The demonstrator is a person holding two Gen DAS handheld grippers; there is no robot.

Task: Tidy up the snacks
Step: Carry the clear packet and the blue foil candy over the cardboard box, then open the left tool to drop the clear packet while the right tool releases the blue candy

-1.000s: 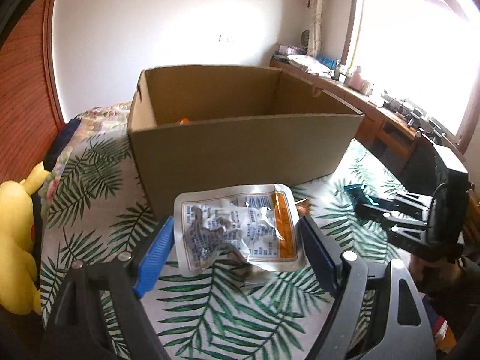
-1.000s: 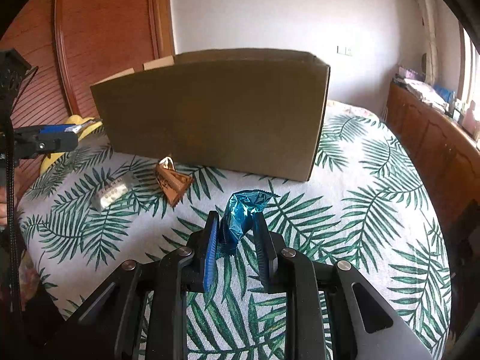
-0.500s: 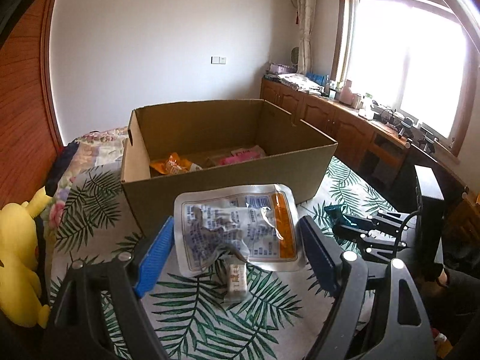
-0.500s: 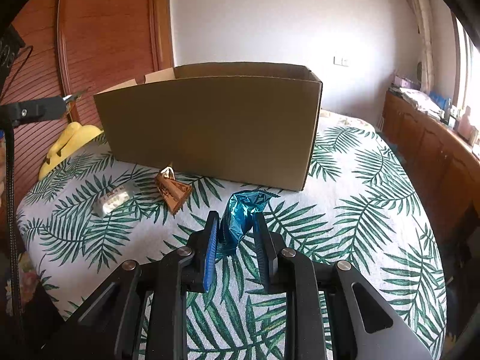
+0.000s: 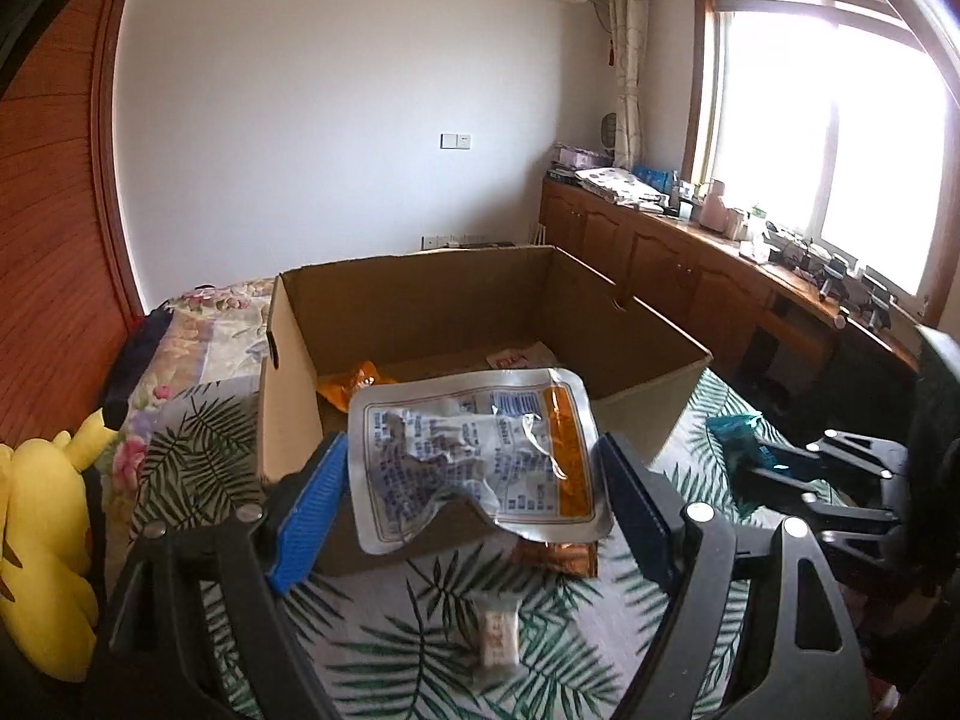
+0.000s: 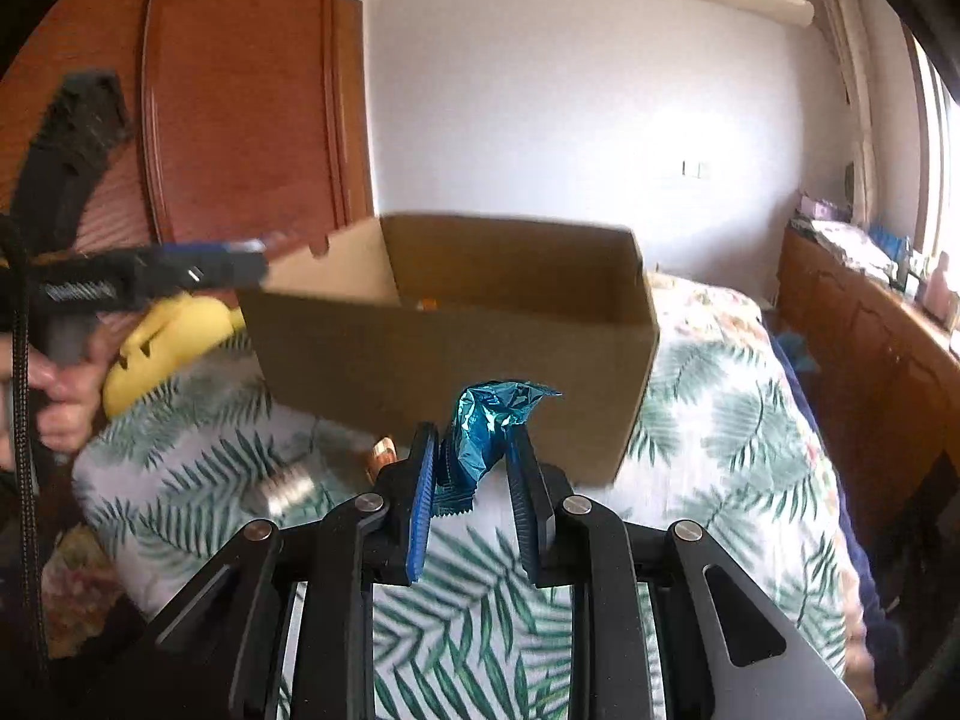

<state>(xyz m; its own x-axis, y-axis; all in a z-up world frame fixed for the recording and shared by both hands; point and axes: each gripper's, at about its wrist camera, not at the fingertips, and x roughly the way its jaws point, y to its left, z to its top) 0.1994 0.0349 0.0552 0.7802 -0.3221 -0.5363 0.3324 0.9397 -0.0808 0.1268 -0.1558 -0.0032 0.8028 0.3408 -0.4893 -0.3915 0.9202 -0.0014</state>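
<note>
My left gripper [image 5: 474,474] is shut on a silver snack pouch [image 5: 474,456] with blue print and an orange stripe, held above the near wall of the open cardboard box [image 5: 288,414]. An orange packet [image 5: 354,381] and a pink-white packet [image 5: 516,357] lie in the box. My right gripper [image 6: 474,468] is shut on a crumpled blue foil snack [image 6: 489,420], lifted before the box [image 6: 450,354]. The right gripper with the blue snack also shows in the left wrist view [image 5: 780,468]. A small wrapped candy [image 5: 497,639] and a brown packet [image 5: 561,558] lie on the bed.
The box stands on a bed with a palm-leaf cover [image 5: 420,648]. A yellow plush toy [image 5: 42,546] sits at the bed's left edge. Wooden cabinets [image 5: 690,282] run under the window on the right. A red-brown wardrobe [image 6: 240,90] stands behind.
Both grippers have risen with their snacks. The left one now looks down into the box, with the pouch over its near wall. The right one has moved up toward the box.
</note>
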